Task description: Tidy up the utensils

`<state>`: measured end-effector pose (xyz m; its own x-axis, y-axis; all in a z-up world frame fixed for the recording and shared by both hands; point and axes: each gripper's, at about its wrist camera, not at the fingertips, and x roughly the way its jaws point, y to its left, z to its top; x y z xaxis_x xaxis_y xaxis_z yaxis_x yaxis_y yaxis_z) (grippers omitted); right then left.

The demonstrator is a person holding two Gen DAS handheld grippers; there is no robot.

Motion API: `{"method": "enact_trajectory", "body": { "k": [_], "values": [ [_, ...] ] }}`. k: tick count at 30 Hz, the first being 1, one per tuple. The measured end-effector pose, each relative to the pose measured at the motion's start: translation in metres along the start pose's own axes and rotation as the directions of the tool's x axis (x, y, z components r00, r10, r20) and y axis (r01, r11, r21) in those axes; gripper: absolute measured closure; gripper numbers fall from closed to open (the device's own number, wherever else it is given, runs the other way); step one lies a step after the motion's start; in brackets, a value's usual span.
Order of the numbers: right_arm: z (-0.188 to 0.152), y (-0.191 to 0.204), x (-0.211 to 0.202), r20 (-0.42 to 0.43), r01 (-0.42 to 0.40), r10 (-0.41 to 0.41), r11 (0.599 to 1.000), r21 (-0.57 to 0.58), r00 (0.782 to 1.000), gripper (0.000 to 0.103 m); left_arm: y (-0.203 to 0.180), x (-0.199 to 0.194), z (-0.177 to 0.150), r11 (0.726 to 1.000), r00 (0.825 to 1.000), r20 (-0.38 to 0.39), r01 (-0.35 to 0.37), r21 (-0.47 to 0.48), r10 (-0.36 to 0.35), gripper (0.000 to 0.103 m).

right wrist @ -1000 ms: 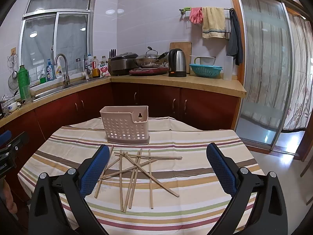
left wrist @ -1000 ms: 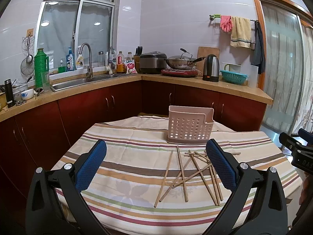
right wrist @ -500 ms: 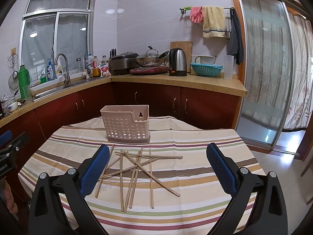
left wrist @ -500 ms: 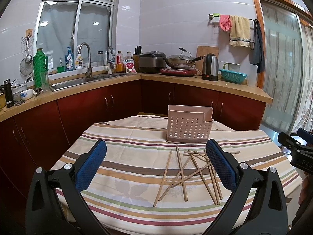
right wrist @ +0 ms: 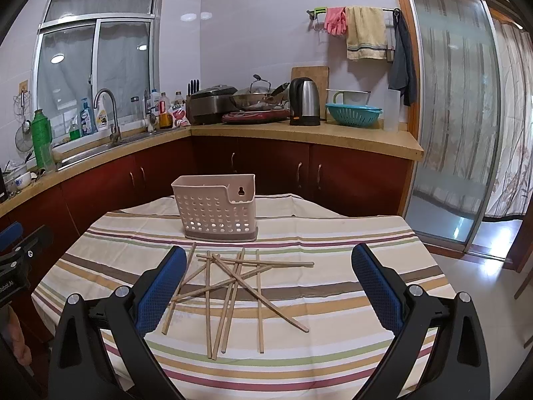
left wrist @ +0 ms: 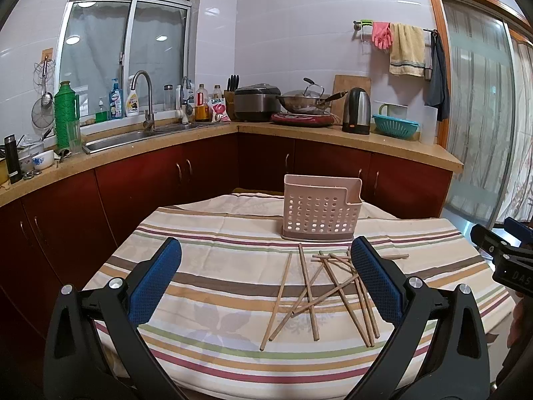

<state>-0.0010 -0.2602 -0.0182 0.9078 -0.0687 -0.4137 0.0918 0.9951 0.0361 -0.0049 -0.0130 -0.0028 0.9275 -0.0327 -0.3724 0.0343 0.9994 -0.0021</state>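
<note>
Your left gripper (left wrist: 266, 268) and right gripper (right wrist: 265, 266) both hover with fingers spread wide, holding nothing. The wooden chopsticks (right wrist: 230, 286) lie crisscrossed on the striped surface (right wrist: 349, 286), just near of the pink perforated utensil basket (right wrist: 218, 206) standing upright.

Home kitchen, lived-in. L-shaped counter (left wrist: 333, 133) w/ dark red cabinet doors (left wrist: 140, 183) below, steel sink (left wrist: 113, 140) & tall faucet (left wrist: 143, 100) under sliding window (left wrist: 126, 53). Dish soap bottles (left wrist: 115, 100), green thermos (left wrist: 65, 113), strainer hung on wall (left wrist: 41, 113). Along back wall: knife block (left wrist: 231, 91), rice cooker (left wrist: 256, 101), wok (left wrist: 304, 100) on red hob, electric kettle (left wrist: 358, 110), cutting board (left wrist: 351, 83), teal colander (left wrist: 394, 125). Towel rail w/ pink rubber gloves (left wrist: 381, 33) & yellow towel (left wrist: 404, 50). White tiled walls, glass sliding door (right wrist: 449, 116) w/ curtain at right. Dining table w/ striped cloth (left wrist: 216, 266) in foreground.
</note>
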Motion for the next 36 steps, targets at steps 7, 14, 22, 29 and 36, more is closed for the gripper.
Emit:
{"method": "enact_trajectory", "body": {
  "k": [7,14,22,29,36],
  "values": [
    [-0.011,-0.006,0.014,-0.035,-0.007,0.007,1.000,0.013,0.999,0.006,0.006,0.019,-0.012,1.000,0.999,-0.033,0.010,0.003,-0.010,0.004],
    [-0.042,-0.014,0.052,-0.119,-0.014,0.015,1.000,0.011,0.993,0.006,0.010,0.064,-0.045,1.000,0.988,-0.152,0.016,0.024,-0.013,0.005],
    [-0.075,-0.022,0.091,-0.220,-0.031,0.035,0.999,0.023,0.975,0.007,0.018,0.122,-0.094,0.999,0.944,-0.330,0.018,0.035,-0.005,0.029],
    [-0.088,-0.027,0.108,-0.265,-0.050,0.060,0.998,0.047,0.962,0.008,0.020,0.154,-0.118,0.999,0.902,-0.431,0.032,0.037,-0.013,0.043],
    [-0.091,-0.026,0.119,-0.284,-0.062,0.072,0.997,0.045,0.956,0.010,0.024,0.166,-0.125,0.998,0.891,-0.454,0.049,0.043,-0.025,0.048]
  ]
}}
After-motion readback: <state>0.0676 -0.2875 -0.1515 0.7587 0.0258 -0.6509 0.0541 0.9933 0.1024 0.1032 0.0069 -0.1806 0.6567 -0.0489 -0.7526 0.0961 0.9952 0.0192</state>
